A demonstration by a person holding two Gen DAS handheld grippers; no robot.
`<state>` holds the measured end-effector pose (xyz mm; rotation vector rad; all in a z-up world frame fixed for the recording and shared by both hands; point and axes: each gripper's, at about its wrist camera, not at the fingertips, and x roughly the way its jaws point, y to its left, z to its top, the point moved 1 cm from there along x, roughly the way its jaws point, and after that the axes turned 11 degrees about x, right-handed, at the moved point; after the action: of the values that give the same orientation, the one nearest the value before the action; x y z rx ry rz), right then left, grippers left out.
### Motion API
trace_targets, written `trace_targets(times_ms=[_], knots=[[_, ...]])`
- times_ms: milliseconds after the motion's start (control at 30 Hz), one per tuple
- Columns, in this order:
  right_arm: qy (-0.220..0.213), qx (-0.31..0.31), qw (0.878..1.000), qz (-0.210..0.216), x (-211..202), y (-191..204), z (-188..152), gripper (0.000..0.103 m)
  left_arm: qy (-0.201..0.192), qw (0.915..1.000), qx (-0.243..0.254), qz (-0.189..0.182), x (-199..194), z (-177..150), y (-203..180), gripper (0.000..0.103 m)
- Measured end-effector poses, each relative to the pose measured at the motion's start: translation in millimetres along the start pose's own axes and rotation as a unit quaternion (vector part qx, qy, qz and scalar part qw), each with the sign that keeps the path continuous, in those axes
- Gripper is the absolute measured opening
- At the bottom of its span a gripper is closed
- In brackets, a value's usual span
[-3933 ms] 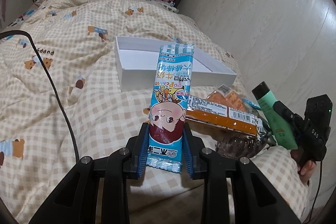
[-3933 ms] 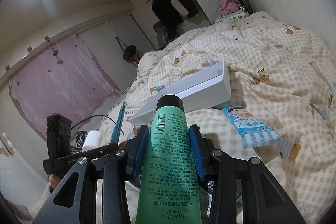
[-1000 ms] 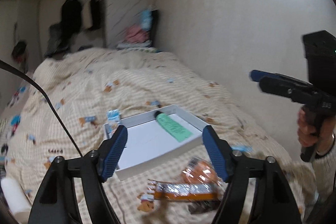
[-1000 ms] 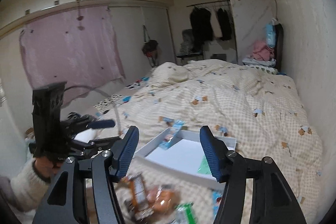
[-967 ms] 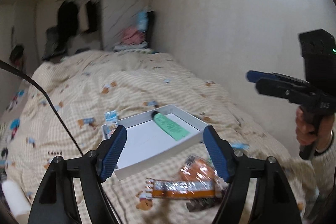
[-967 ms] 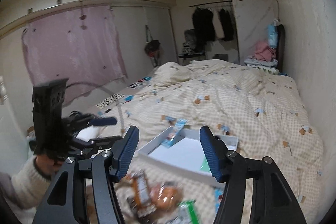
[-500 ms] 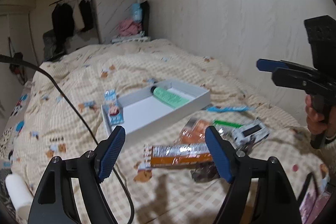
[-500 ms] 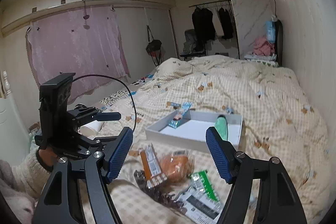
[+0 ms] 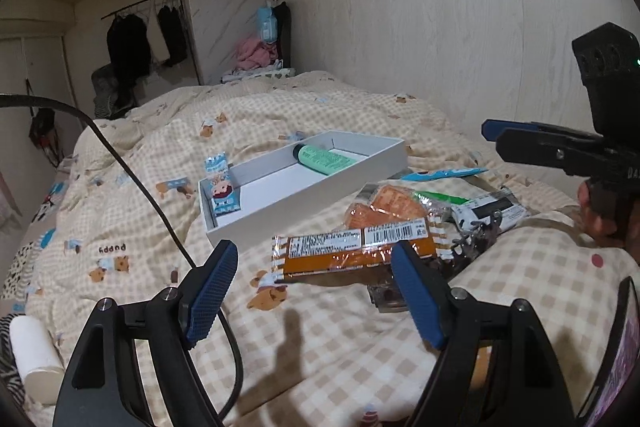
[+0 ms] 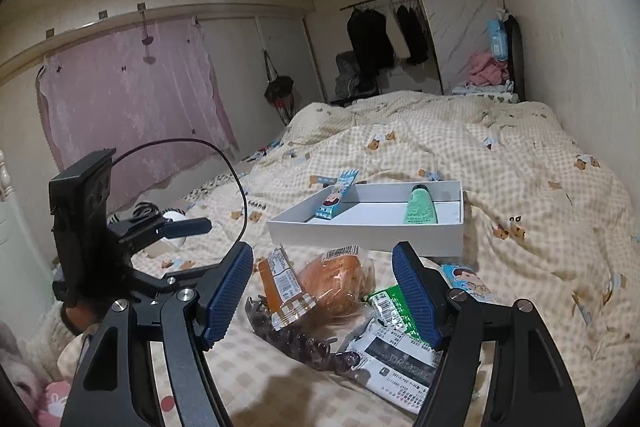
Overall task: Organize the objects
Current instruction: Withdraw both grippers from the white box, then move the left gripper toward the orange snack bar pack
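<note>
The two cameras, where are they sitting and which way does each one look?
Left wrist view: sits on the left claw, looks down over the bed at the white box; the right claw and hand show.
Right wrist view: sits on the right claw, faces the snack pile; the left claw shows.
Both share the white box, green tube and orange snack bar.

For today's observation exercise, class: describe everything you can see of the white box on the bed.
The white box is a shallow, open, rectangular tray, seemingly cardboard, with low straight walls and a pale floor. It rests flat on the checked bear-print quilt, behind the pile of snack packets. Inside, a green tube lies along one end, black cap to the far wall; a blue cartoon candy packet leans over the opposite end wall. Neither claw touches it.
</note>
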<state>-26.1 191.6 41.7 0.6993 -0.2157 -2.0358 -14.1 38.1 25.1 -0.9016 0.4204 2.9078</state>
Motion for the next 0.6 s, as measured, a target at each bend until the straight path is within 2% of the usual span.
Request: trace_targets(times_ms=[233,300,600], knots=[[-0.003,0.028,1.0,-0.013,1.5,-11.8,-12.3,0.074,0.022,0.9988,-0.042,-0.015,13.4,-10.4,11.4,0.083],[-0.006,0.034,0.999,-0.008,-0.6,-13.5,-12.5,0.085,0.027,0.9982,-0.05,-0.017,16.1,-12.9,13.8,0.083],[0.003,0.039,0.999,-0.004,2.2,-12.5,-12.3,0.085,0.035,0.9977,-0.054,-0.022,19.7,-14.6,11.1,0.083]])
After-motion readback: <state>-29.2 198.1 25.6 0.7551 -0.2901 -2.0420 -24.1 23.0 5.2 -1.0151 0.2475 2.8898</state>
